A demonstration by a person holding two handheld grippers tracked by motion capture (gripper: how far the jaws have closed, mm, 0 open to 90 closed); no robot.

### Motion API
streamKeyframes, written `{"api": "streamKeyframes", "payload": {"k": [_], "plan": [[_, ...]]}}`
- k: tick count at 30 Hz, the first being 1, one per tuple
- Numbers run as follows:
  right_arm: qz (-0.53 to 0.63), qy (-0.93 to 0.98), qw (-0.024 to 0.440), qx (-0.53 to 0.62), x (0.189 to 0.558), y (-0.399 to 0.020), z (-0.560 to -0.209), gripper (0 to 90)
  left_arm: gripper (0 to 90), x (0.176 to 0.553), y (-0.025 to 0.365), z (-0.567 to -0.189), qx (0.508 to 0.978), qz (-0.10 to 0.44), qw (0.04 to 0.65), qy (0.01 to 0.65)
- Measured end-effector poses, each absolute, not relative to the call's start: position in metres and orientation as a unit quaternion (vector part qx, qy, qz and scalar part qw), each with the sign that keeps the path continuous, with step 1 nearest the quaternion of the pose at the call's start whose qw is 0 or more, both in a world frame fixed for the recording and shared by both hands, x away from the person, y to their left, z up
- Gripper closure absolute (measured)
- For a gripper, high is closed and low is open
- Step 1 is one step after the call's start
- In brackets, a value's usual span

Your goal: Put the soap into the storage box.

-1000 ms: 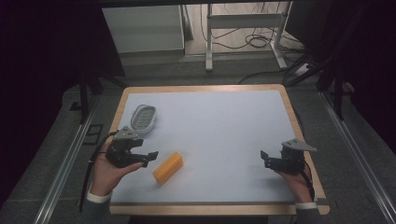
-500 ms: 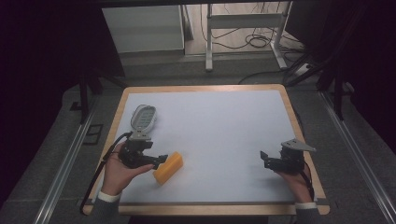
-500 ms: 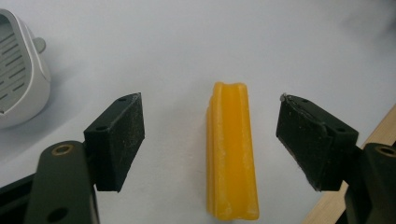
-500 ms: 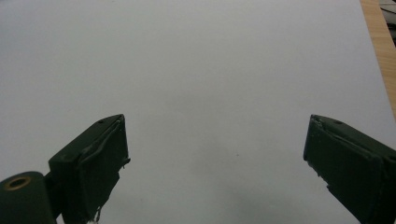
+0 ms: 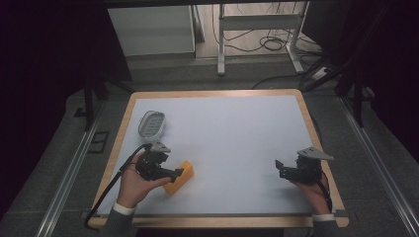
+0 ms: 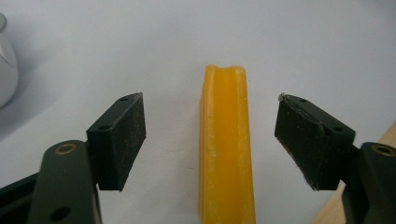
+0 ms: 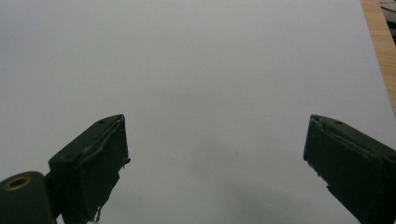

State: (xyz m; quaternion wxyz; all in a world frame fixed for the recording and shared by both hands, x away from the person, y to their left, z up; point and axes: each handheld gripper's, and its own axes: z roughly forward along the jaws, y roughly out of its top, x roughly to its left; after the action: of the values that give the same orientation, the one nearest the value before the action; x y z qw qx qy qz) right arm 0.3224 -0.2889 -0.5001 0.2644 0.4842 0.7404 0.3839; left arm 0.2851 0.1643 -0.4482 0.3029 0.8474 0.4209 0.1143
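The left hand-held gripper (image 5: 173,172) sits near the front left part of the surface (image 5: 232,128). A hand (image 5: 132,183) holds it from below. Its two black jaws are wide open. In the left gripper view, the left hand-held gripper (image 6: 210,140) has a yellow block (image 6: 226,149) right between its jaws. The block is long and thin and has a groove down its top. It runs straight away from the camera. There is a gap on each side of the block, so the pads (image 6: 119,140) are not touching it. The gripper holds nothing.

In the high view the yellow block (image 5: 180,177) lies flat on the white surface, right at the tips of the left gripper. It points a bit to the back and right.

Behind the left gripper, closer to the back left, lies an oval grey thing (image 5: 151,123) with a pale rim. It is near the left wooden edge (image 5: 118,143) of the surface. A bit of the same oval grey thing (image 6: 7,70) shows at the left side of the left gripper view.

The right hand-held gripper (image 5: 281,169) is well apart from the block, near the front right of the surface. A hand (image 5: 311,190) holds it too. In the right gripper view, the right hand-held gripper (image 7: 215,158) has its jaws very wide open. Between them is just the bare white surface (image 7: 201,70). It holds nothing and touches nothing.

A black cable (image 5: 111,190) runs from the left gripper down off the front of the surface.
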Motion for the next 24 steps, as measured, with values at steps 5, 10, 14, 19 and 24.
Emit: {"api": "streamKeyframes", "payload": {"k": [5, 10, 14, 19, 24], "plan": [[0.383, 0.741, 0.264, 0.484, 0.322, -0.287, -0.501, 6.5, 26.9, 0.285, 0.161, -0.454, 0.848, 0.108, 0.290, 0.430], [0.380, 0.744, 0.264, 0.483, 0.322, -0.286, -0.501, 6.5, 28.5, 0.287, 0.157, -0.463, 0.849, 0.098, 0.285, 0.434], [0.378, 0.744, 0.263, 0.485, 0.323, -0.287, -0.502, 6.5, 30.8, 0.289, 0.150, -0.474, 0.856, 0.091, 0.270, 0.432], [0.375, 0.743, 0.263, 0.488, 0.323, -0.288, -0.503, 6.5, 35.7, 0.291, 0.146, -0.481, 0.858, 0.089, 0.263, 0.432], [0.373, 0.745, 0.264, 0.486, 0.323, -0.287, -0.504, 6.5, 40.8, 0.290, 0.144, -0.486, 0.862, 0.086, 0.253, 0.431]]}}
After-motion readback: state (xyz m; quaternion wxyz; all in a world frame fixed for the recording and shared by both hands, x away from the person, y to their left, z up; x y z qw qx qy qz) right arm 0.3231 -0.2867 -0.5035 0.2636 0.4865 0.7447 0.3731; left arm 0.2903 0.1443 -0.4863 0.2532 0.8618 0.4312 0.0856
